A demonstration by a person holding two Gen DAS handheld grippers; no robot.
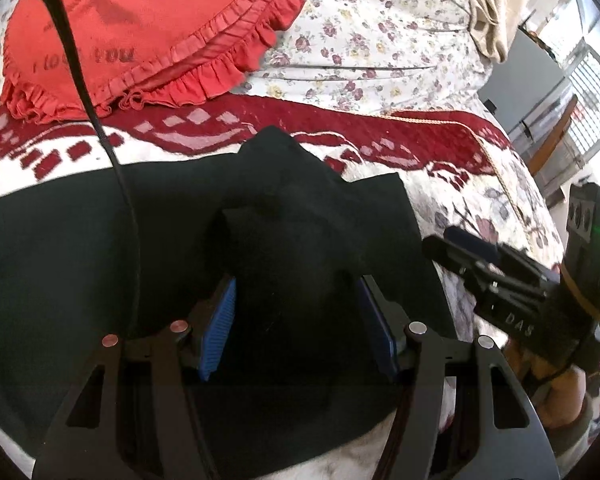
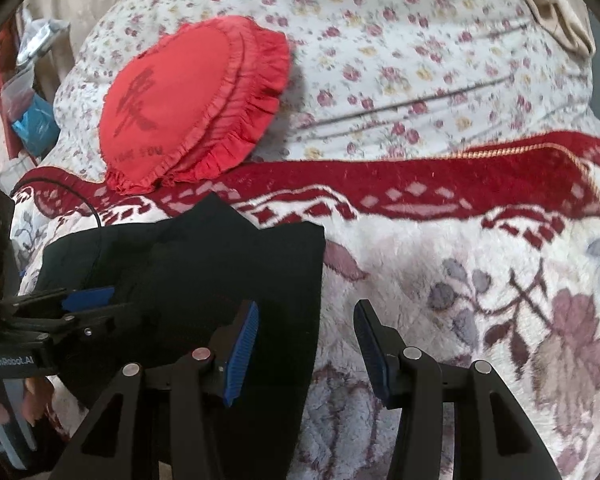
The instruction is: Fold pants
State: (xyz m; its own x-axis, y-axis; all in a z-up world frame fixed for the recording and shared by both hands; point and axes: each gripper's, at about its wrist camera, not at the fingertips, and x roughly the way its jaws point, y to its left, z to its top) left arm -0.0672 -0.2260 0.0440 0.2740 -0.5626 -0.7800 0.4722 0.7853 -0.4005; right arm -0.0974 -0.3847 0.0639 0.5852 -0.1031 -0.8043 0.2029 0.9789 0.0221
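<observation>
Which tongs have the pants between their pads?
The left tongs: black pants bunch up between their blue pads. The right tongs stand open over the pants' edge and the blanket, gripping nothing.
</observation>
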